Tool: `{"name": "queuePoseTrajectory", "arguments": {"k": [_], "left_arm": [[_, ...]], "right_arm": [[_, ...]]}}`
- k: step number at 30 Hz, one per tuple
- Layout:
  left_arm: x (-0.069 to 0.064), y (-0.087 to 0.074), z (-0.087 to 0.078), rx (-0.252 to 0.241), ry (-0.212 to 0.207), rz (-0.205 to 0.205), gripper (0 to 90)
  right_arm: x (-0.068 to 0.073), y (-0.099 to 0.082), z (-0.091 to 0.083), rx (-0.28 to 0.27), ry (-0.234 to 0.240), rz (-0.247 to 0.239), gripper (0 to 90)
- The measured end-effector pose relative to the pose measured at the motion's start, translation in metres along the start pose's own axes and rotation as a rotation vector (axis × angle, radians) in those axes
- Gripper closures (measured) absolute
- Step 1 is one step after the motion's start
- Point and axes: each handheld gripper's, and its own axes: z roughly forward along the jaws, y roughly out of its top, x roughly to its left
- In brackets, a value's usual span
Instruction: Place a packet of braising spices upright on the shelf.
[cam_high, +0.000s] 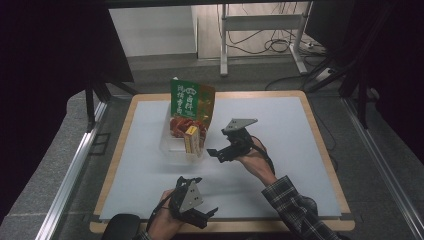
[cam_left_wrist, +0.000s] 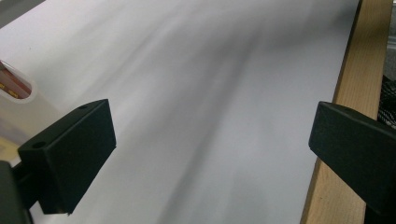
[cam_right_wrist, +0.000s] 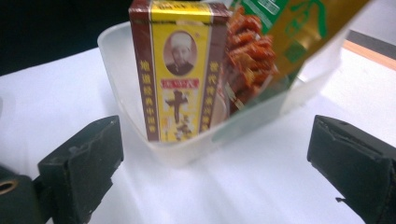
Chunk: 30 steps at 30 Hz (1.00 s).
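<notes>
Between the right gripper's (cam_right_wrist: 212, 163) fingers (cam_right_wrist: 84, 163), which stand wide apart, nothing is held; they face a yellow and brown box (cam_right_wrist: 176, 70) standing upright against the near wall of a clear plastic container (cam_right_wrist: 140, 98). Just beside the box, inside the same container, leans a green and gold snack bag (cam_right_wrist: 280, 32) with red pieces showing through it. From the high view, the right gripper (cam_high: 216, 152) sits just beside the container (cam_high: 172, 147), near the middle of the tabletop (cam_high: 280, 150). Closer to the person, the left gripper (cam_high: 210, 216) hovers at the tabletop's near wooden edge, its fingers (cam_left_wrist: 70, 154) also spread wide over bare white surface with nothing between them.
</notes>
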Motion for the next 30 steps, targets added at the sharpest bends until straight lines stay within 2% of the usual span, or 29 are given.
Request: {"name": "queuePoseTrajectory", "arguments": {"k": [11, 22, 30], "left_arm": [[0.000, 0.000, 0.001, -0.001, 0.002, -0.001, 0.4], [0.001, 0.000, 0.000, 0.006, 0.006, 0.003, 0.3], [0.001, 0.000, 0.000, 0.004, 0.008, -0.005, 0.3]], "right_arm": [[-0.008, -0.018, -0.035, 0.018, -0.040, 0.037, 0.9], [-0.011, -0.040, -0.063, 0.045, -0.091, 0.033, 0.8], [-0.010, -0.055, -0.083, 0.042, -0.114, 0.044, 0.8]]}}
